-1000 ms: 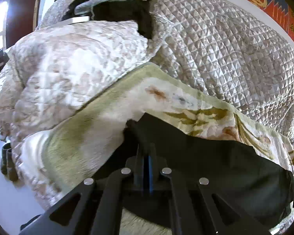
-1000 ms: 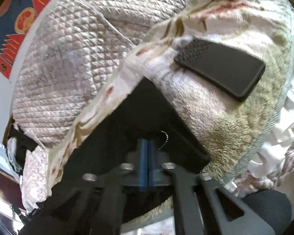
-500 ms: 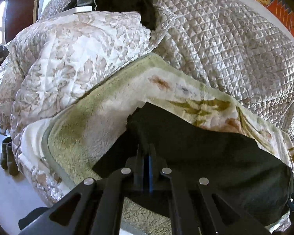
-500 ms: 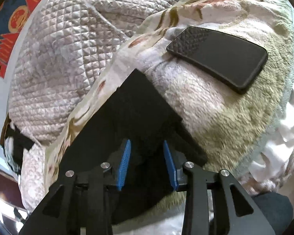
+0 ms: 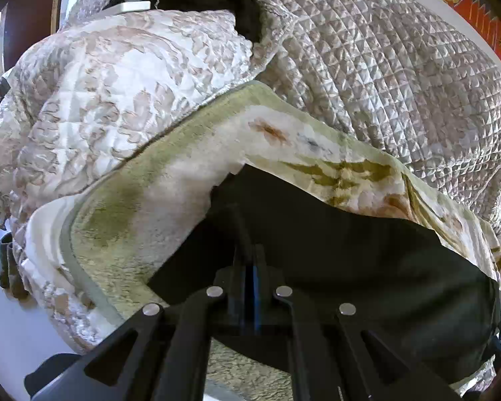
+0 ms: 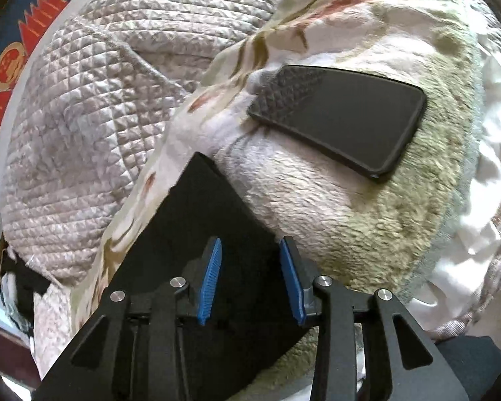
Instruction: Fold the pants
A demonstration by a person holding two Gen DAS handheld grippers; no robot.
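Right under both grippers lie the black pants [image 5: 334, 250], spread flat on a fuzzy green blanket [image 5: 133, 207] on the bed. The left gripper [image 5: 251, 267] has its two fingers pressed tight together, with a bit of the pants' edge pinched between them. The right gripper [image 6: 250, 280] is opening. Its blue pads [image 6: 210, 280] stand apart, the dark cloth lies below and between them, and they do not press on it.

Just past the right gripper, a little to its right, a black phone [image 6: 340, 117] rests on the blanket, close to the corner of the pants [image 6: 197, 220] but not touching. Farther ahead of both grippers sits a shiny quilted cover [image 5: 400, 77].

It looks like one fold has just been laid down, and the right side is letting go. I think the left gripper should let go too. Then both need a fresh hold on an edge for the next fold, keeping the cloth off the phone.
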